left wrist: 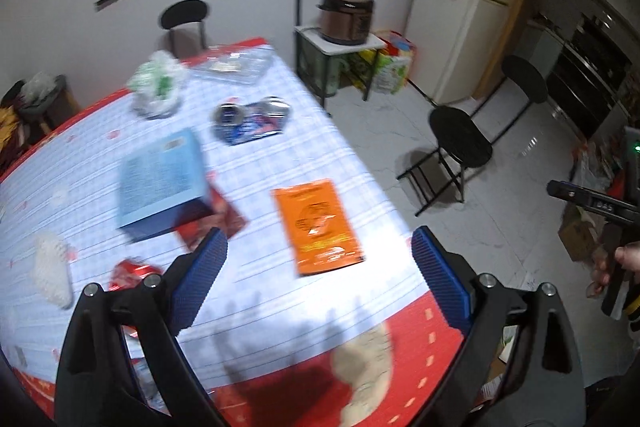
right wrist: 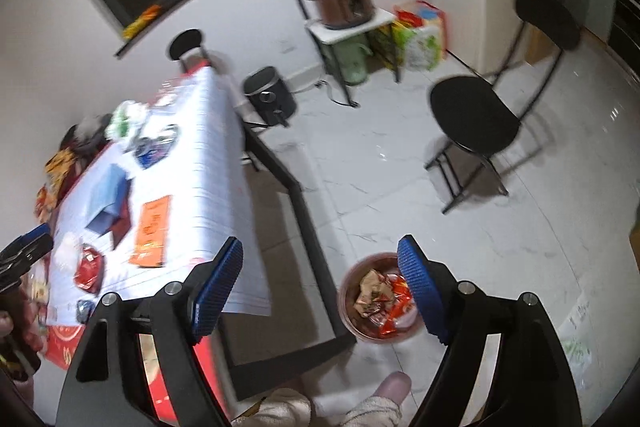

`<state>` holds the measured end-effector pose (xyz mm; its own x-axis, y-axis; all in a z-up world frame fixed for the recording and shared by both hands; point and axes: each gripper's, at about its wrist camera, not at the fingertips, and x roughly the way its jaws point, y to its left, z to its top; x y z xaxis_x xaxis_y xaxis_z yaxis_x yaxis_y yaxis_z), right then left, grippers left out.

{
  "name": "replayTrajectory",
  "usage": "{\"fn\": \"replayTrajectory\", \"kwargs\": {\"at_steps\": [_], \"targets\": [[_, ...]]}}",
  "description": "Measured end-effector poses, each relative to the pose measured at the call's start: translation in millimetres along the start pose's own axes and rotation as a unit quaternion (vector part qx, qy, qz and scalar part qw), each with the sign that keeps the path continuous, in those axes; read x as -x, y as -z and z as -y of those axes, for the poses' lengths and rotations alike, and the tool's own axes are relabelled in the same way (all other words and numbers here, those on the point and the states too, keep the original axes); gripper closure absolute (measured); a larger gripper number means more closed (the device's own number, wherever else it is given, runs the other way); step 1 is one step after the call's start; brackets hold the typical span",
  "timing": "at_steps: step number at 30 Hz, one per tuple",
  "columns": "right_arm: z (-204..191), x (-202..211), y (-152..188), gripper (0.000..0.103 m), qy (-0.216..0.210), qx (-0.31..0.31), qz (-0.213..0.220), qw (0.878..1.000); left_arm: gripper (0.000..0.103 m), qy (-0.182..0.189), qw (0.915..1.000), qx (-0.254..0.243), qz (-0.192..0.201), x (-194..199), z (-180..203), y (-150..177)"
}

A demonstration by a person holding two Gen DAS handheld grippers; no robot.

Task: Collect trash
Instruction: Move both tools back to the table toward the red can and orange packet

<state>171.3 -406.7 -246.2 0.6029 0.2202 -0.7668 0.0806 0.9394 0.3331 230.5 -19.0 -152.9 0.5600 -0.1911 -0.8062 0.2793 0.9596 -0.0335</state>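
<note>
The trash is in two places: some crumpled wrappers lie already in the round reddish-brown bin (right wrist: pixel 380 301) on the white floor beside the bench, and more pieces wait on the bench (left wrist: pixel 256 163) with its white checked and red-edged cloth. The nearest is the flat orange foil packet (left wrist: pixel 318 227), with a crushed red wrapper (left wrist: pixel 130 273), a blue-and-silver crumpled packet (left wrist: pixel 252 123) and a white crumpled paper (left wrist: pixel 52 269) around it. The right gripper (right wrist: pixel 320 287) hangs above the bin with fingers apart and nothing between them, so a drop seems done. The left gripper (left wrist: pixel 320 279) is over the bench, its fingers wide and empty, pointing toward the orange packet. I judge the next move is to lower onto this flat packet and pinch one edge. The light blue cardboard box (left wrist: pixel 162 183) and the bench edge stand close, and the black folding chair (right wrist: pixel 476 123) is well apart.
</note>
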Motion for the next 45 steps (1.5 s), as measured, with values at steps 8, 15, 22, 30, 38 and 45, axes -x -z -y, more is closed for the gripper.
{"fn": "replayTrajectory", "kwargs": {"at_steps": [8,15,22,30,38,45], "targets": [[-93.0,-14.2,-7.1,0.025,-0.054,0.083,-0.017,0.995,0.011,-0.044,0.9949,0.089,0.015,46.7,-96.9,41.6],[-168.9,-50.3,1.3,0.027,-0.086,0.135,-0.053,0.986,0.011,-0.071,0.9823,0.173,0.005,67.2,-170.1,98.8],[-229.1,-83.3,18.5,0.030,-0.107,0.170,-0.094,0.975,0.012,-0.068,0.9718,0.224,-0.030,58.4,-201.5,154.0],[-260.6,-103.4,28.0,0.032,-0.107,0.183,-0.116,0.970,0.012,-0.030,0.9685,0.245,-0.030,35.8,-224.7,156.3],[-266.2,-111.4,25.9,0.033,-0.088,0.173,-0.113,0.974,0.015,0.026,0.9792,0.195,-0.049,-30.3,-252.4,98.8],[-240.2,-129.8,18.6,0.033,-0.049,0.139,-0.114,0.982,0.026,0.042,0.9844,0.144,-0.093,-76.2,-260.4,85.0]]}}
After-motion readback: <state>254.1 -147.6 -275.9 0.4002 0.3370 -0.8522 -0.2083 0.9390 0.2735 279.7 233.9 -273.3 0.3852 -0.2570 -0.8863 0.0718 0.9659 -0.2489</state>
